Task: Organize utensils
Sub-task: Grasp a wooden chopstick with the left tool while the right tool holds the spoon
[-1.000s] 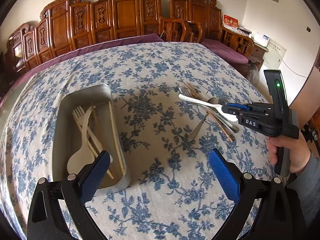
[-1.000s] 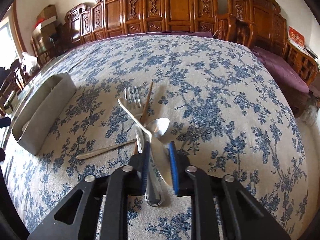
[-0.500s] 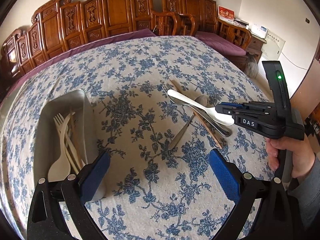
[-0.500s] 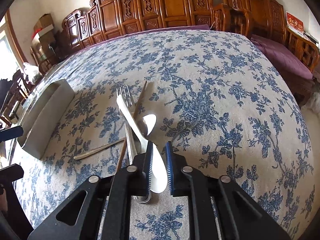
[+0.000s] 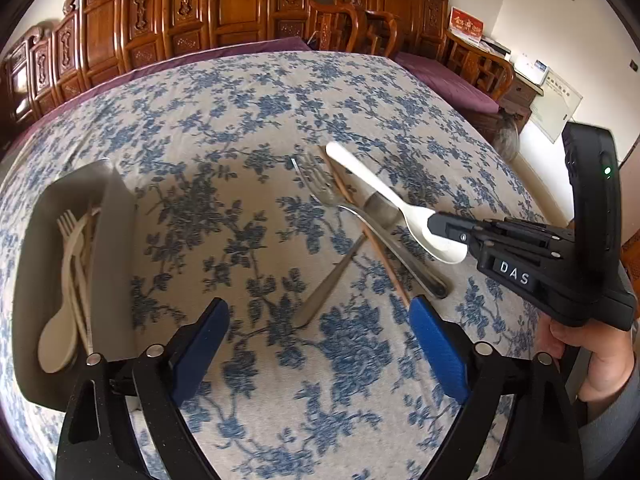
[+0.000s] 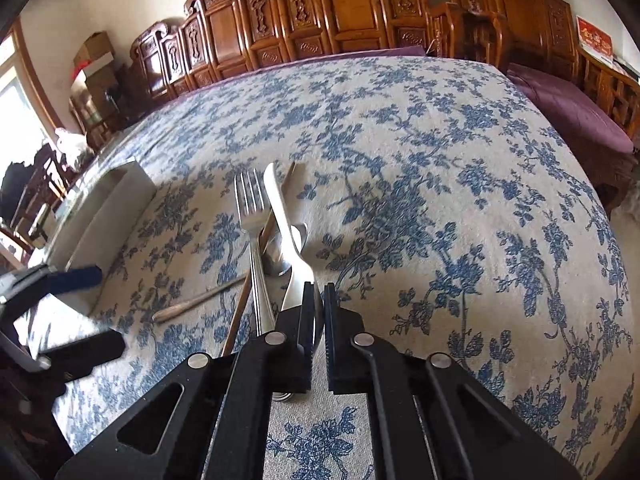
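My right gripper (image 6: 319,300) is shut on the bowl of a white plastic spoon (image 6: 280,208) and holds it above the table; it also shows in the left wrist view (image 5: 434,226), with the spoon (image 5: 380,192) pointing away. Under it lie a metal fork (image 5: 360,220), a metal spoon (image 5: 340,276) and a brown chopstick (image 5: 372,240). My left gripper (image 5: 320,328) is open and empty, low over the cloth. A metal tray (image 5: 116,240) at the left holds a white fork and spoon (image 5: 66,280).
The table has a blue floral cloth (image 5: 256,120). Carved wooden chairs (image 5: 240,4) line the far edge. The tray also shows at the left in the right wrist view (image 6: 108,216), with my left gripper's fingers (image 6: 76,276) beside it.
My right gripper has lifted the white spoon and tipped its handle up. My left gripper has shifted right, so the tray now sits further left.
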Available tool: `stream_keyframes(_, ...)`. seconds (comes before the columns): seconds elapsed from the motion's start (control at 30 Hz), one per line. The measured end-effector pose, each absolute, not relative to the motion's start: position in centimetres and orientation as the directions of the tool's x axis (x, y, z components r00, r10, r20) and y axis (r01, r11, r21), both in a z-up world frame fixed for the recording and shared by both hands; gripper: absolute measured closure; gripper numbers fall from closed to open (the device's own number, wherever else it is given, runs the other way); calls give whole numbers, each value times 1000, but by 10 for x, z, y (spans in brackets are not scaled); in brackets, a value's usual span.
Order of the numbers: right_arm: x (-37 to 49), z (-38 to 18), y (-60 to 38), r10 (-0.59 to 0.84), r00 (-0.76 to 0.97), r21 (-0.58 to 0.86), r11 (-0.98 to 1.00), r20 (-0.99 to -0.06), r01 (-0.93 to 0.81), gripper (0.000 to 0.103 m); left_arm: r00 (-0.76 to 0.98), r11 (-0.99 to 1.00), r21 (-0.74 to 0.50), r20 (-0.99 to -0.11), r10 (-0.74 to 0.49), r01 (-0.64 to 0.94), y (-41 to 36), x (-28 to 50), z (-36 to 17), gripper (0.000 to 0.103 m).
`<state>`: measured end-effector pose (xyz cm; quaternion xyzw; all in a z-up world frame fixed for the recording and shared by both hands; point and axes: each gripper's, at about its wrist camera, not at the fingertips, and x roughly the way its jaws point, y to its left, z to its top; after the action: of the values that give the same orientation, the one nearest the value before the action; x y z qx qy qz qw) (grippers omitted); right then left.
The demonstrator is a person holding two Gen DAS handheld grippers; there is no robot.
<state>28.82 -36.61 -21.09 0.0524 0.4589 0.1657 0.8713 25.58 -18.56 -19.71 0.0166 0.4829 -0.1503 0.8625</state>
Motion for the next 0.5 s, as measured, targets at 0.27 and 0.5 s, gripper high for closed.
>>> stream_keyframes(0.27,289,-205,-382,314,569,253,949,-760,-186,98,454,946,-136,-851,-263,293,-226,266,-213,47)
stream_keyframes(0.5,292,-206,-382,321,568,259,947,-758,-189,97,439,958,-91,-874,-208,272,-246,279,-229,78)
